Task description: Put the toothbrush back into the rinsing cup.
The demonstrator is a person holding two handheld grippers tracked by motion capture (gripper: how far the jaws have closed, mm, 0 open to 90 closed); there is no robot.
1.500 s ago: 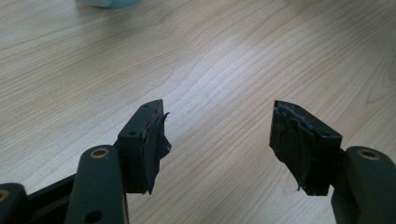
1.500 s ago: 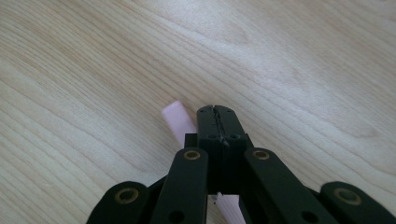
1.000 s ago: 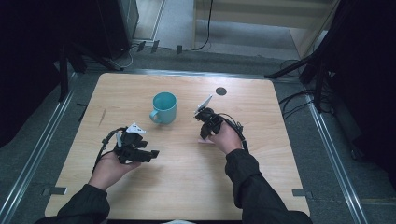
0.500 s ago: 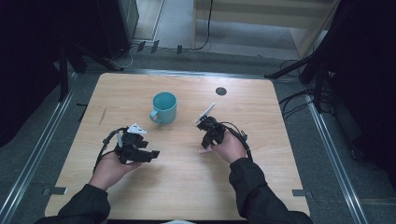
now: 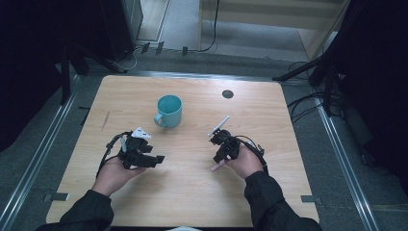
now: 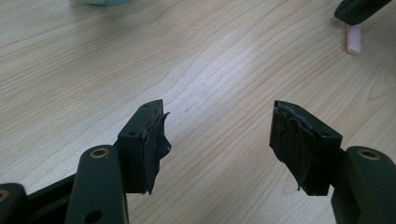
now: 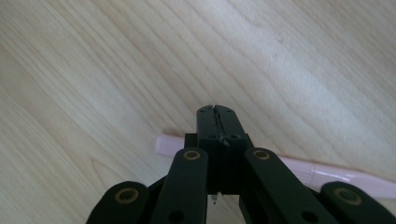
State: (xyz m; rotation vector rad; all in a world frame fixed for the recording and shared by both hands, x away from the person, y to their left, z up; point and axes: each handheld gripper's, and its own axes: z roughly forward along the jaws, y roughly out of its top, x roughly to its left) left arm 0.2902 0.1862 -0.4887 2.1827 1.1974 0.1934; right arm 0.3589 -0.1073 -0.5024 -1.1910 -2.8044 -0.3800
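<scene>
Crosswise, pink stick [image 7: 327, 176] lies under right claw [image 7: 218, 112].

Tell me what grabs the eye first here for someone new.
The teal mug standing alone at mid-table, handle toward the person. Then the right tongs, shut, with a pale pink pen-like stick lying crosswise under them; whether it is gripped is unclear. At near left, the left tongs gape open over bare wood.
</scene>
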